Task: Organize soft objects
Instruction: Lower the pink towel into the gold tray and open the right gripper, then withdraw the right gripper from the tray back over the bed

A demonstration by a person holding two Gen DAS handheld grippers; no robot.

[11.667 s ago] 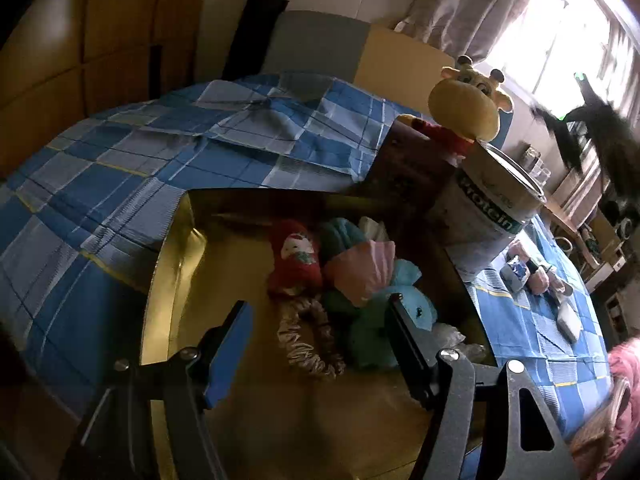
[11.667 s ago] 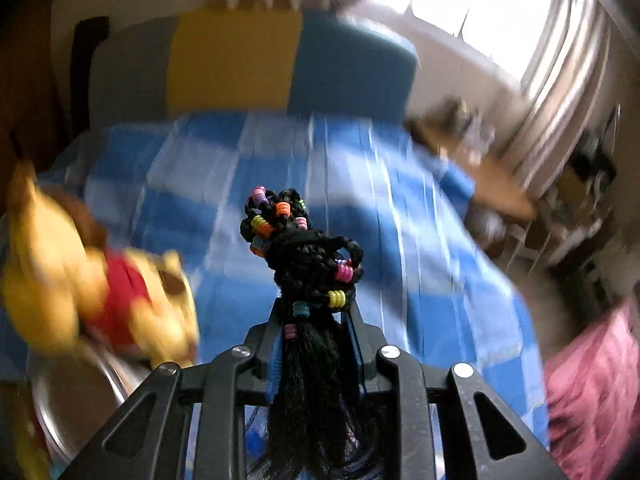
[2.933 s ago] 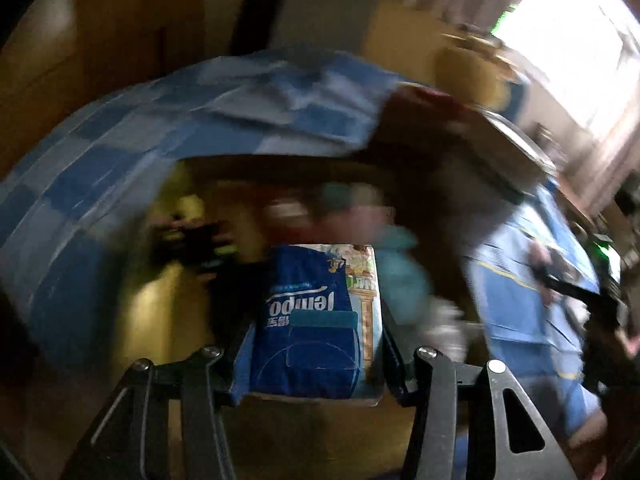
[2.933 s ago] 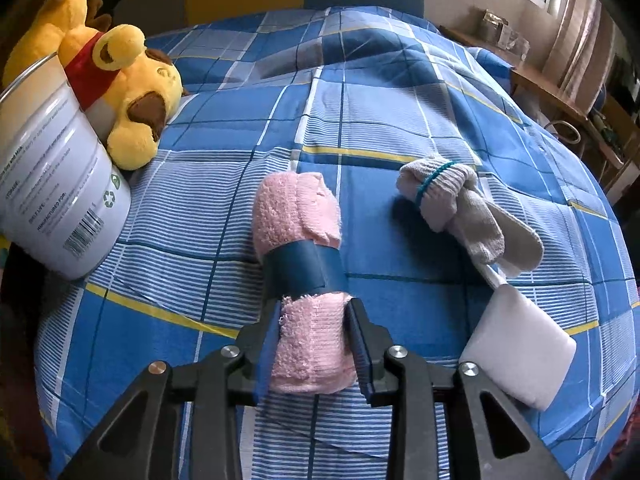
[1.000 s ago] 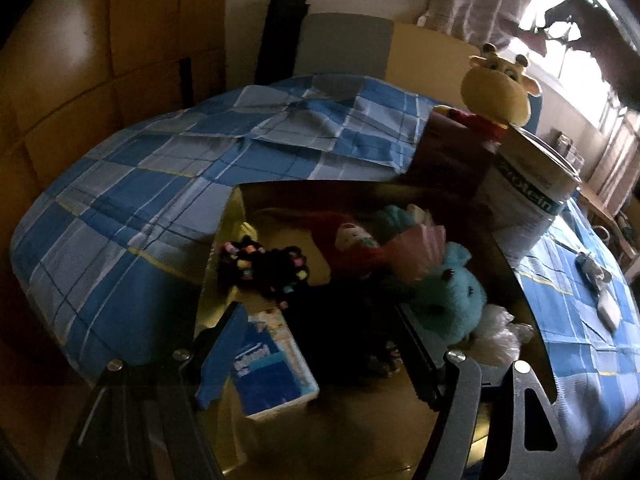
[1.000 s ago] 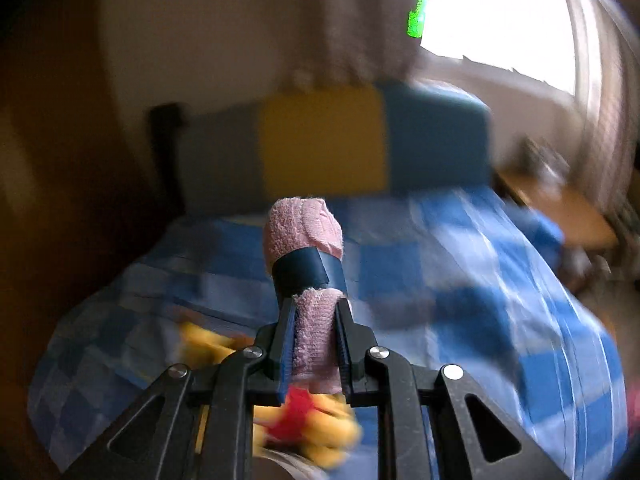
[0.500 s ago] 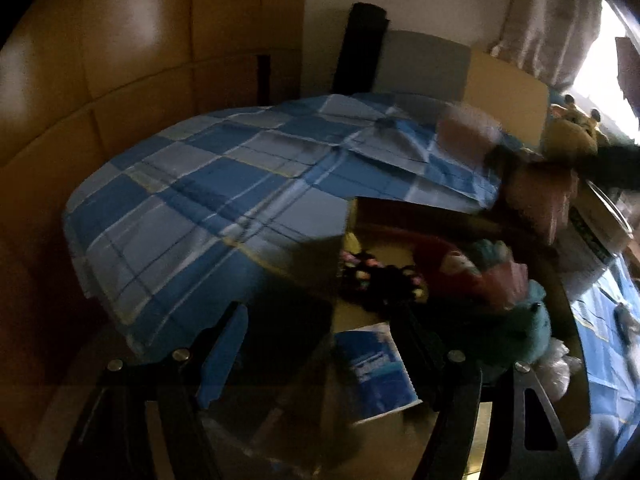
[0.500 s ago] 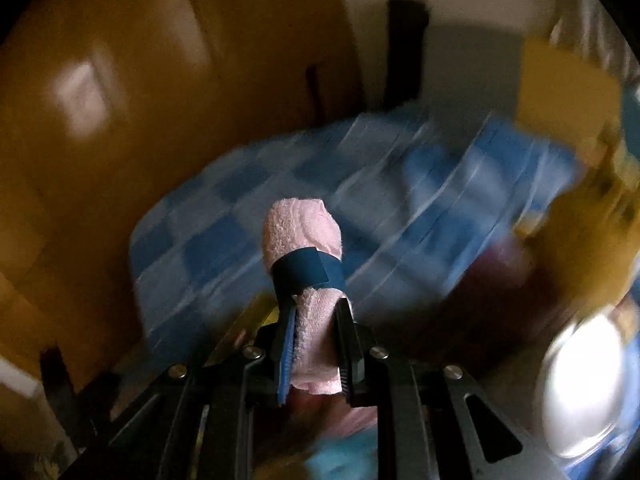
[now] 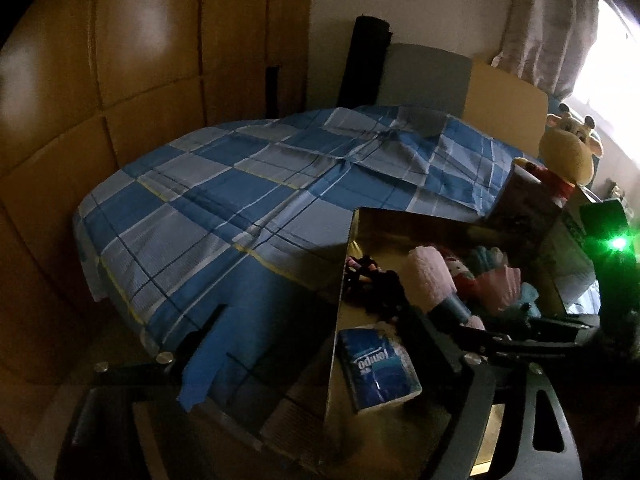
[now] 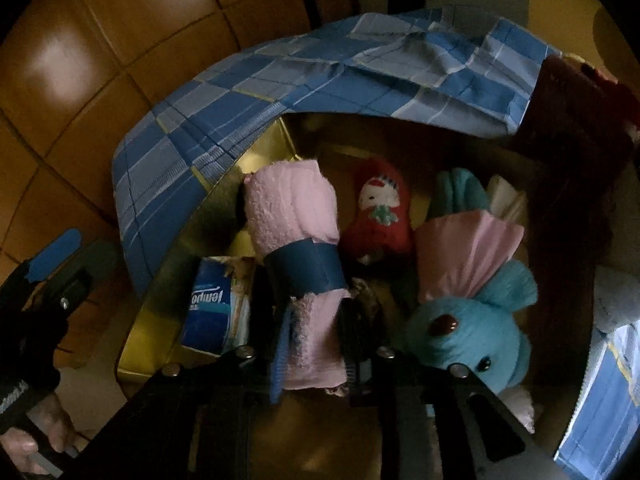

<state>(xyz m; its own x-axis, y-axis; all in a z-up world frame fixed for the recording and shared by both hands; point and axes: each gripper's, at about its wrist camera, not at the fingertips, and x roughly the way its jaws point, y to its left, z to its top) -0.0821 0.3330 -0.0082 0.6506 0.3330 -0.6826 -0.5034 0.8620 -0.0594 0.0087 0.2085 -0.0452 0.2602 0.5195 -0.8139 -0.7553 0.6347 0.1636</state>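
Right gripper (image 10: 312, 340): jaws opening, pink towel roll (image 10: 298, 240) between them, grip loosening.
Change: a second ago the roll was high over the bed; now inside the gold box (image 10: 160, 312).
Neighbours in box: tissue pack (image 10: 210, 312), blue plush (image 10: 464, 328).
Left gripper (image 9: 320, 344): opening wide, empty, beside the box.
Meaning: towel nearly delivered.
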